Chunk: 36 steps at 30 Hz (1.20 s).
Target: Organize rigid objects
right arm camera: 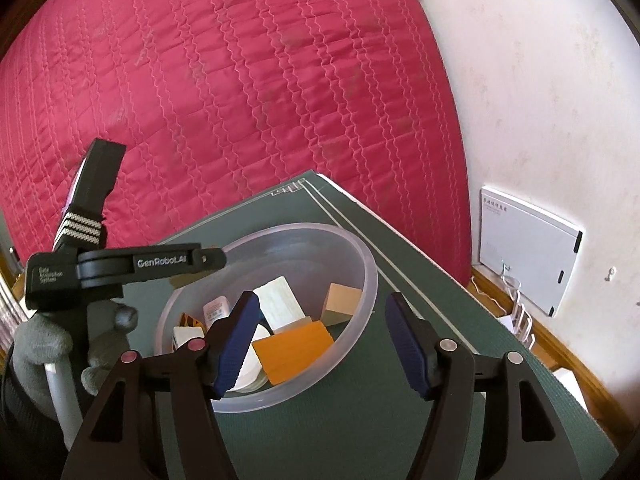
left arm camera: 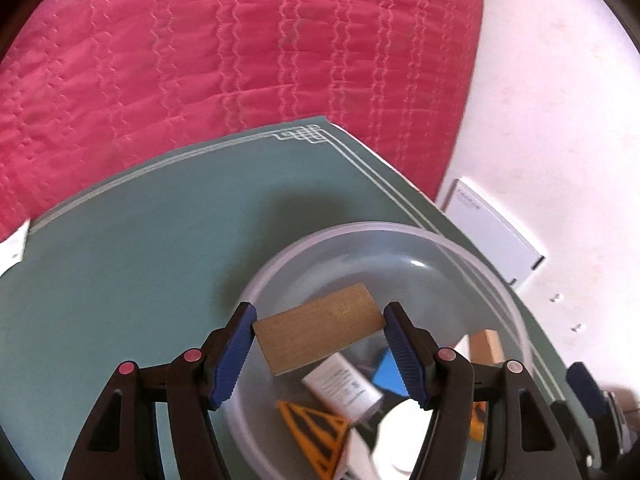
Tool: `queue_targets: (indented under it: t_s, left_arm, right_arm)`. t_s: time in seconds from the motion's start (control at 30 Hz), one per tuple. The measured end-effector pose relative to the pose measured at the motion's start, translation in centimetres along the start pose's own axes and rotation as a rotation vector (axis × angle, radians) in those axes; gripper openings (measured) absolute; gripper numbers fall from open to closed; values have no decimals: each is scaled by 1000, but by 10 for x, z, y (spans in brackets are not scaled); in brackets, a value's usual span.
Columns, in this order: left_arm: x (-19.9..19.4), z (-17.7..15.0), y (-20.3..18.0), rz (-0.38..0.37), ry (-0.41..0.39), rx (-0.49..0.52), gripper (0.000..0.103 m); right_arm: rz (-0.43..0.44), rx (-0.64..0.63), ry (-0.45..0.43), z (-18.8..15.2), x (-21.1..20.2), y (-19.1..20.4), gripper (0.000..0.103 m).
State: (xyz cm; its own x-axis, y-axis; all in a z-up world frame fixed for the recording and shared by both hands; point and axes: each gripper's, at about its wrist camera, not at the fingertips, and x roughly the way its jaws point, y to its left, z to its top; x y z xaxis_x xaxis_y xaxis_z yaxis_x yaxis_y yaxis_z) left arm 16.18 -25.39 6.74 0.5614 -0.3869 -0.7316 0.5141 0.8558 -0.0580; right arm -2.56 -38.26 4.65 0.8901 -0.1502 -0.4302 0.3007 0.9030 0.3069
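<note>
I have the left gripper [left arm camera: 320, 354] over the translucent round plastic bowl [left arm camera: 516, 312], and a flat tan wooden block [left arm camera: 320, 330] spans the gap between its blue ribbed pads. The block's ends meet both pads, so I read it as gripped, though only lightly; it hangs above the bowl's interior, tilted, not yet resting on anything inside.

Below it in the bowl lie a white cylindrical piece with printed text [left arm camera: 342, 386], an orange-and-black triangular piece [left arm camera: 316, 428] and a blue block [left arm camera: 388, 374]. From the right wrist view the same bowl [right arm camera: 370, 276] also holds an orange rectangular block [right arm camera: 294, 350], a pale wooden cube [right arm camera: 342, 304] and a white rectangular block [right arm camera: 280, 304].

My right gripper [right arm camera: 322, 346] hangs just in front of the bowl with its jaws spread and nothing between them; its left pad sits over the near rim.

The risks, as I judge them: the wooden block is caught only by its short ends, so any twist could make it pivot and drop early, maybe clipping the rim and bouncing onto the dark green mat [left arm camera: 120, 280]. The bowl looks light and nobody is steadying it; a hard drop or a nudge from the right pad could slide or tip it. The bowl also sits near the mat's far corner, beside the red quilted bedspread [right arm camera: 240, 80].
</note>
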Motion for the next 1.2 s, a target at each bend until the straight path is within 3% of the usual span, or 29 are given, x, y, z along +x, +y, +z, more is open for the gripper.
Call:
queue_targets:
  t_s: [0.03, 0.1, 0.3, 0.57, 0.7, 0.93, 1.2]
  left_arm:
    - [1, 1, 1, -11, 3, 1, 79]
    - [-3, 1, 1, -13, -11, 2, 83]
    - [-15, -5, 15, 2, -34, -33, 88]
    - [-31, -18, 18, 114, -76, -31, 92]
    - [-41, -27, 17, 181, -112, -12, 101]
    - [-58, -46, 10, 289, -151, 36, 102]
    - [-81, -64, 14, 350, -198, 12, 102]
  right_arm:
    - [0, 0, 2, 0, 0, 0, 66]
    - [0, 0, 5, 0, 0, 0, 66]
    - [0, -5, 3, 0, 1, 1, 67]
    - [0, -6, 4, 0, 1, 1, 67]
    - [-2, -9, 7, -1, 2, 1, 67]
    - [-14, 6, 12, 0, 4, -3, 86]
    - [-30, 17, 25, 1, 8, -6, 94]
